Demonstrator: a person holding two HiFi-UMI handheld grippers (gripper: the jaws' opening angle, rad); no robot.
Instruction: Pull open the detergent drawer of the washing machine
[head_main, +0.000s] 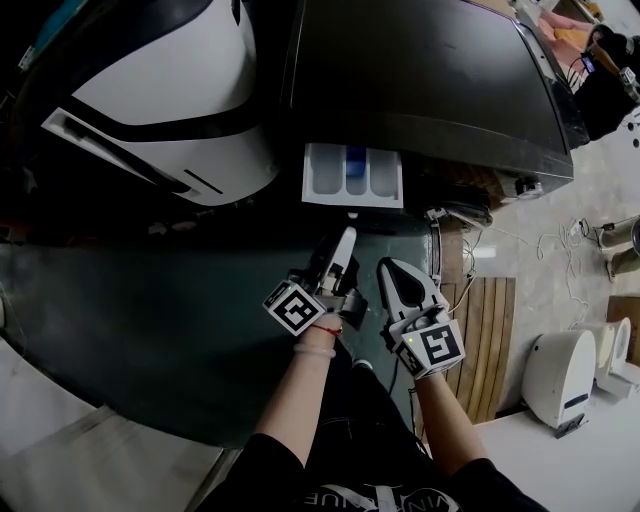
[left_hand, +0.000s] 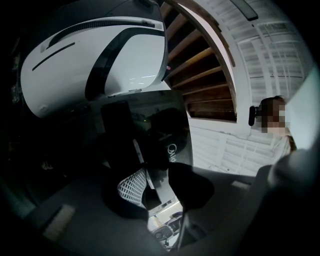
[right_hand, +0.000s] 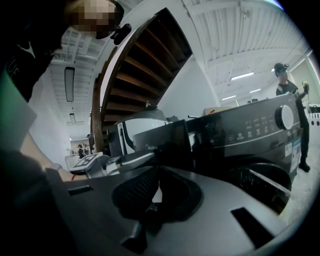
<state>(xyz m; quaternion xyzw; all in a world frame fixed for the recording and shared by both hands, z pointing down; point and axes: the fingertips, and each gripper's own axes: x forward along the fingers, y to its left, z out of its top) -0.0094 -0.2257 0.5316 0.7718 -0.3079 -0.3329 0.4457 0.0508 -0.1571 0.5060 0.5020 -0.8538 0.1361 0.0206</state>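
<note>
Left gripper (head_main: 340, 246) first: jaws apart, a clear gap between the two pads, and nothing in that gap. Its own view shows one pad (left_hand: 132, 186) with a fine mesh-like texture, the other dark and smooth-looking. It touches nothing. Right gripper (head_main: 392, 272) beside it: jaws drawn together, only a thin sliver of light between the dark pads, and nothing pinched there. Grey moulded plastic bodies on both, rounded and matte, each carrying a white cube with black square markers, left (head_main: 295, 307) and right (head_main: 437, 348).

Both grippers sit side by side, close but not touching, tips aimed at the drawer (head_main: 352, 172) and well short of it. The drawer stands pulled out from the washer (head_main: 430, 70), at the left end of its front edge. It's a white plastic tray, rectangular, split into compartments, with a blue insert in one of the middle ones. Neither gripper has contact with it.

The washer itself is dark and glossy, a flat boxy top seen from above; in the right gripper view its front shows a control panel with a round dial (right_hand: 285, 117). Left of it, a big rounded white machine (head_main: 170, 100) with a black band curving across its shell. On the floor to the right, a slatted wooden board (head_main: 486, 340). Behind, a wooden staircase (right_hand: 145, 55) sweeps up.
</note>
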